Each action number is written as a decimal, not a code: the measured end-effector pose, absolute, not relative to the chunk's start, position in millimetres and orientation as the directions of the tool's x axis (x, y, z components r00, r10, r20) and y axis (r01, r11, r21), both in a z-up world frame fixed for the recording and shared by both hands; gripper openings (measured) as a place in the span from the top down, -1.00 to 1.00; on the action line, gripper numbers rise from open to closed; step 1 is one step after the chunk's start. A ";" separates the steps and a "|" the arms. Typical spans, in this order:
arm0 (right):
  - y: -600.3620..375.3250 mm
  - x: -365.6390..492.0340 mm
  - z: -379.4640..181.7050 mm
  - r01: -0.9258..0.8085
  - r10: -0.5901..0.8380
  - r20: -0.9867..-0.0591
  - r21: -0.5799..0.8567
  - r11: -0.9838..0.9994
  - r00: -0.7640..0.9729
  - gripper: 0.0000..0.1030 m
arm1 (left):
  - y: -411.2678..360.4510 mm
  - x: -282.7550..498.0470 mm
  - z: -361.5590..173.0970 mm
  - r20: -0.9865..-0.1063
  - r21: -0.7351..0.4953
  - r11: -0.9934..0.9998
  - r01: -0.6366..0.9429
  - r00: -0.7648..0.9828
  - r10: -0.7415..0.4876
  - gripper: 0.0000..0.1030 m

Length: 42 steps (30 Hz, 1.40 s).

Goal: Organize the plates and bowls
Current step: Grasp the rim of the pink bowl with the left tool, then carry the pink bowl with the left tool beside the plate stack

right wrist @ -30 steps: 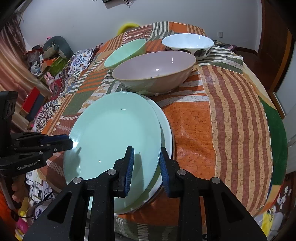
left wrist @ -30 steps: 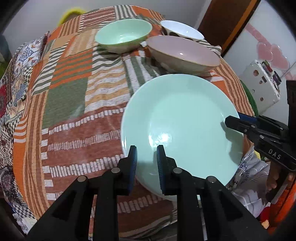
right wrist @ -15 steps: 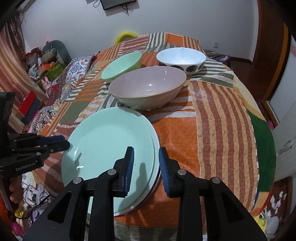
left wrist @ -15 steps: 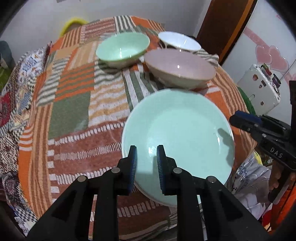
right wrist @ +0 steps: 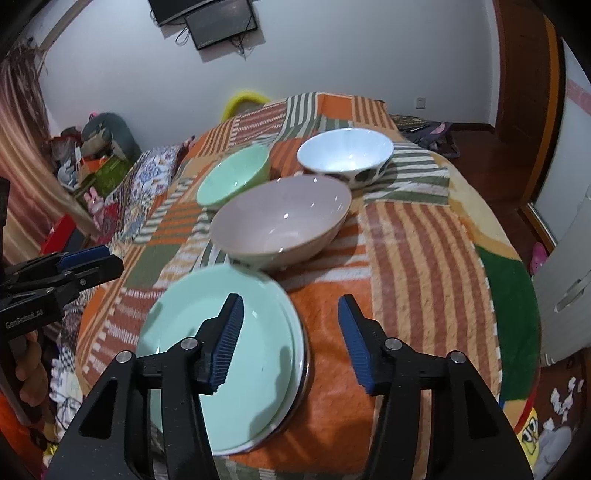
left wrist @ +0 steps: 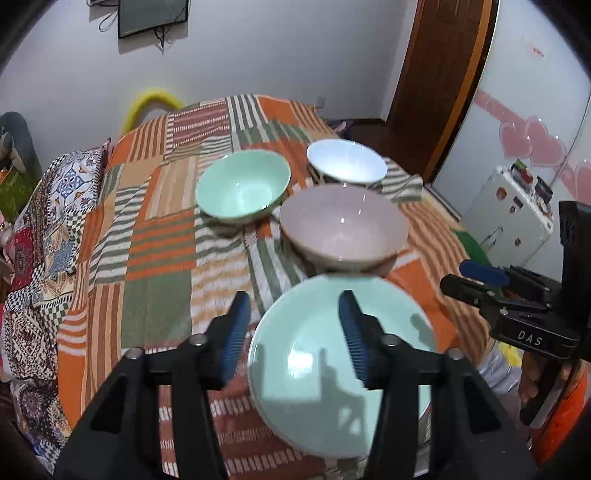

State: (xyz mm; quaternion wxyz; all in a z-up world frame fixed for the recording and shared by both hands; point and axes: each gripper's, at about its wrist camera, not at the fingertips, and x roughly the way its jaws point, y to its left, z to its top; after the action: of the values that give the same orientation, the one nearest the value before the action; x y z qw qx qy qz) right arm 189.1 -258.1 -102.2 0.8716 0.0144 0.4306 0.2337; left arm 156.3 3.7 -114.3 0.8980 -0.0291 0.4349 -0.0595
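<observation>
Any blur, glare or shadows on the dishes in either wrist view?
Left wrist: green plate smeared by motion, window glare and tongs' shadow on it. Right wrist: green plate rim soft, tongs' shadow near its right edge; glare specks in the pink bowl. Both views bow at the edges.

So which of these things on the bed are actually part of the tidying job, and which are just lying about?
Part of the job:
- mint plate, top of the plate stack
- pink bowl
- mint bowl
- white bowl

Just lying about:
- striped blanket
- wall screen
- yellow ring
- small white fridge
</observation>
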 end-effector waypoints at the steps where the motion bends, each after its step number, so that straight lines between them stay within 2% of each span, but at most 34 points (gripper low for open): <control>1: -259.4 191.8 -100.6 -0.391 0.425 -0.739 0.235 0.890 0.523 -0.07 | 3.7 161.8 -113.1 -0.776 -0.113 0.990 0.081 0.615 -0.139 -0.11; 2: -260.4 195.7 -98.3 -0.387 0.426 -0.734 0.238 0.891 0.529 -0.11 | 4.1 165.3 -112.6 -0.774 -0.118 0.990 0.077 0.617 -0.141 -0.16; 7: -262.0 212.1 -91.7 -0.374 0.423 -0.716 0.240 0.896 0.555 -0.22 | 5.1 189.9 -118.8 -0.782 -0.133 0.989 0.065 0.606 -0.145 -0.18; 16: -262.4 250.6 -96.0 -0.345 0.419 -0.712 0.259 0.902 0.563 -0.23 | 4.9 240.7 -141.2 -0.802 -0.154 0.986 0.067 0.574 -0.164 -0.18; 26: -257.6 288.2 -125.2 -0.295 0.398 -0.744 0.277 0.915 0.537 -0.23 | 9.9 294.8 -184.4 -0.841 -0.206 0.978 0.044 0.503 -0.200 -0.18; 29: -255.2 294.3 -132.1 -0.296 0.390 -0.756 0.267 0.917 0.526 -0.23 | 8.8 302.1 -193.7 -0.844 -0.214 0.976 0.046 0.494 -0.209 -0.12; 31: -254.3 297.2 -136.7 -0.301 0.393 -0.763 0.269 0.915 0.512 -0.16 | 8.0 304.3 -198.2 -0.846 -0.215 0.975 0.049 0.489 -0.212 0.01; 33: -253.1 299.7 -141.2 -0.310 0.398 -0.773 0.271 0.911 0.495 0.11 | 7.2 307.7 -203.1 -0.850 -0.219 0.974 0.052 0.481 -0.217 0.17; 36: -252.8 303.0 -148.7 -0.313 0.412 -0.787 0.291 0.904 0.460 0.37 | 8.6 310.1 -207.9 -0.850 -0.241 0.969 0.049 0.471 -0.235 0.42; 37: -253.1 302.8 -150.5 -0.317 0.420 -0.788 0.299 0.900 0.451 0.40 | 9.4 310.6 -209.3 -0.848 -0.258 0.965 0.049 0.468 -0.251 0.45; 39: -252.3 302.1 -151.5 -0.329 0.448 -0.783 0.326 0.886 0.432 0.60 | 9.6 311.8 -211.6 -0.845 -0.283 0.958 0.051 0.459 -0.274 0.65; 42: -249.8 299.2 -148.6 -0.336 0.448 -0.783 0.321 0.885 0.431 0.62 | 6.5 310.9 -212.0 -0.851 -0.269 0.962 0.046 0.458 -0.259 0.66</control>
State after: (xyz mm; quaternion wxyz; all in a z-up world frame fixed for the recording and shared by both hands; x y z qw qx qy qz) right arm 299.2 -249.8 -148.6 0.8440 0.0583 0.4799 0.2323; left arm 310.9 6.5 -212.0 0.8473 -0.1041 0.5130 -0.0901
